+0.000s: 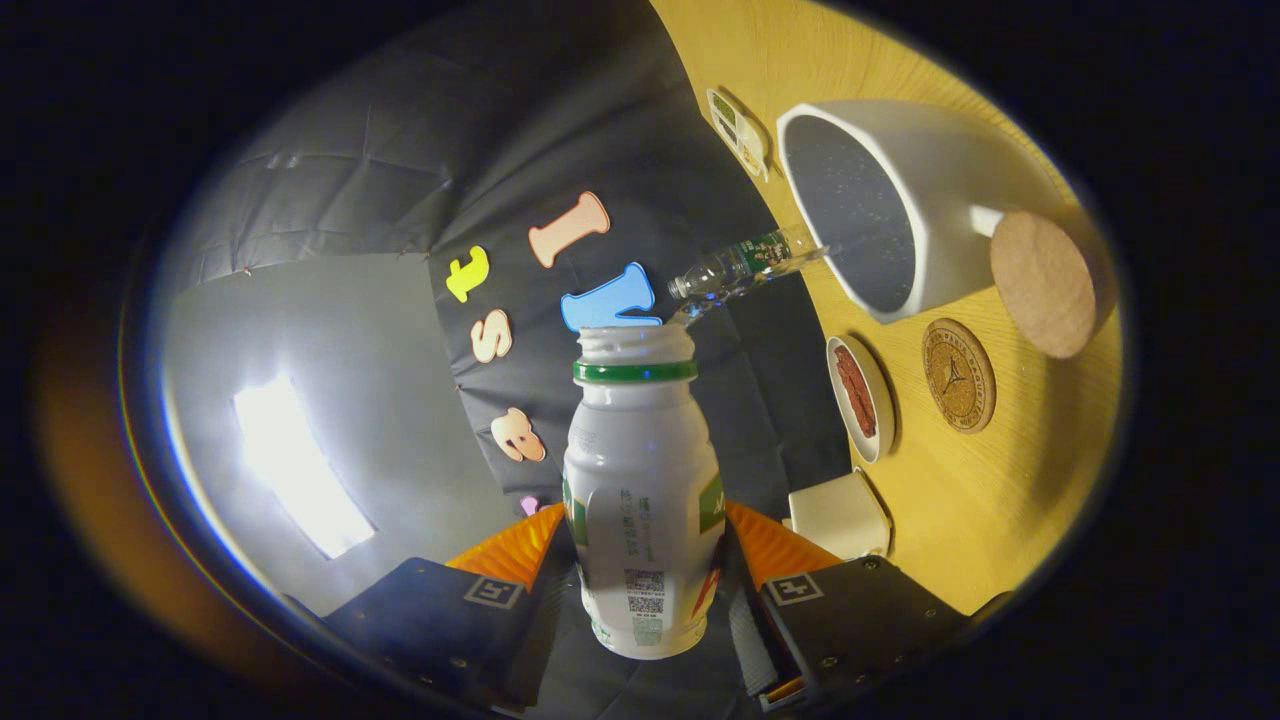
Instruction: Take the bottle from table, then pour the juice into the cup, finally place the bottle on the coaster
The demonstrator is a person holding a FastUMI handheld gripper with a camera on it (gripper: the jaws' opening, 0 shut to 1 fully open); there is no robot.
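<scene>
A white juice bottle (640,500) with a green neck ring and an uncapped mouth sits between my fingers, and my gripper (645,548) is shut on its body. The whole scene looks turned sideways, so the bottle lies tipped over relative to the wooden table (990,500). The large white cup (900,190) with a dark speckled inside stands beyond the bottle's mouth and off to the right. No juice stream shows. The round cork coaster (958,375) with an emblem lies on the table just past the cup, nearer me.
A plain cork disc (1045,282) sits against the cup's side. A small white dish (862,398) of red-brown food lies beside the coaster. A white box (840,515) is close to my right finger. A clear plastic bottle (745,268) and a small card (738,130) stand by the black wall.
</scene>
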